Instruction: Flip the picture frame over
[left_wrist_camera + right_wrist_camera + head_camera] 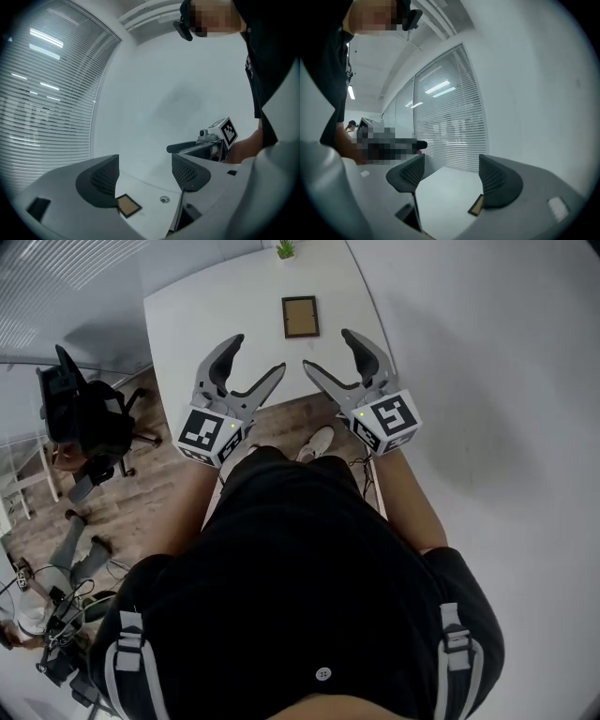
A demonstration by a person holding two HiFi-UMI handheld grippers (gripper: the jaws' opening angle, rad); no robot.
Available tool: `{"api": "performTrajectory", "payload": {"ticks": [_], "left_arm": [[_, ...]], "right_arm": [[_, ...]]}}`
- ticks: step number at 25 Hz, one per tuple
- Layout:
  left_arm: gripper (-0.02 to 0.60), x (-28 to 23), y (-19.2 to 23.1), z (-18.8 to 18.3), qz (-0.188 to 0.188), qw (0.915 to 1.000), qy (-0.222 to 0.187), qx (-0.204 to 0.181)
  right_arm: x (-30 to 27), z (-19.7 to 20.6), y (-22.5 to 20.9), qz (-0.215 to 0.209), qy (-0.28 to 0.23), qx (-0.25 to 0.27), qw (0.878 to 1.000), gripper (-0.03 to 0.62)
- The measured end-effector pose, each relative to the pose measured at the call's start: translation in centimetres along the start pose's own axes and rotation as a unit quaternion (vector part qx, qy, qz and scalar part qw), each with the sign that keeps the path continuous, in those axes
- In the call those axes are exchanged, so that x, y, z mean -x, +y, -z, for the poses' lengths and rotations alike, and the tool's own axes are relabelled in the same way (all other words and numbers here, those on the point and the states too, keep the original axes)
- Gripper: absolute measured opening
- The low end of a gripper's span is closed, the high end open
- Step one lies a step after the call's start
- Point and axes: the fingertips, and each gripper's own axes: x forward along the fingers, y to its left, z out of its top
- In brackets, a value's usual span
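A: Where do we stand?

B: We haven't started. The picture frame (300, 317) lies flat on the white table (206, 324), brown face up, towards the far end near the small plant (285, 248). It sits well ahead of both tools and roughly centred between them.

A: Tongs?

B: Left gripper (258, 353) is spread with nothing in it, and so is the right gripper (327, 351). Both hang over the near table edge.

A: How do we do it well?

B: We'd reach forward first. The frame is thin and flat, so a top pinch probably won't bite. We'd tip one jaw under a side edge, pinch the border and turn it over. The other gripper should steady the opposite edge so the frame doesn't skate on the smooth top.

A: Risk?

B: It could slide towards the plant. Set it down gently too; we can't tell whether there's glass.
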Motion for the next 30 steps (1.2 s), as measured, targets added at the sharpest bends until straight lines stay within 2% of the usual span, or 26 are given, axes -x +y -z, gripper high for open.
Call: {"api": "performTrajectory", "payload": {"ticks": [9, 17, 23, 30], "left_arm": [[0.339, -2.9, -0.5, 0.5, -0.057, 0.9982, 0.017, 0.009], [0.339, -2.6, 2.6, -0.4, -0.081, 0.9964, 0.014, 0.021], [0.337, -4.0, 7.4, 1.3, -0.062, 0.9979, 0.008, 0.015], [0.337, -6.8, 12.2, 3.0, -0.024, 0.9995, 0.009, 0.02]], "right_arm": [[-1.0, 0.9, -4.4, -0.048, 0.01, -0.02, 0.999, 0.36], [-4.2, 1.3, -4.9, -0.051, 0.038, -0.034, 0.997, 0.359], [-8.6, 4.7, -7.0, -0.016, 0.087, -0.051, 0.995, 0.359], [-14.4, 10.5, -9.8, 0.032, 0.161, -0.09, 0.982, 0.359]]}}
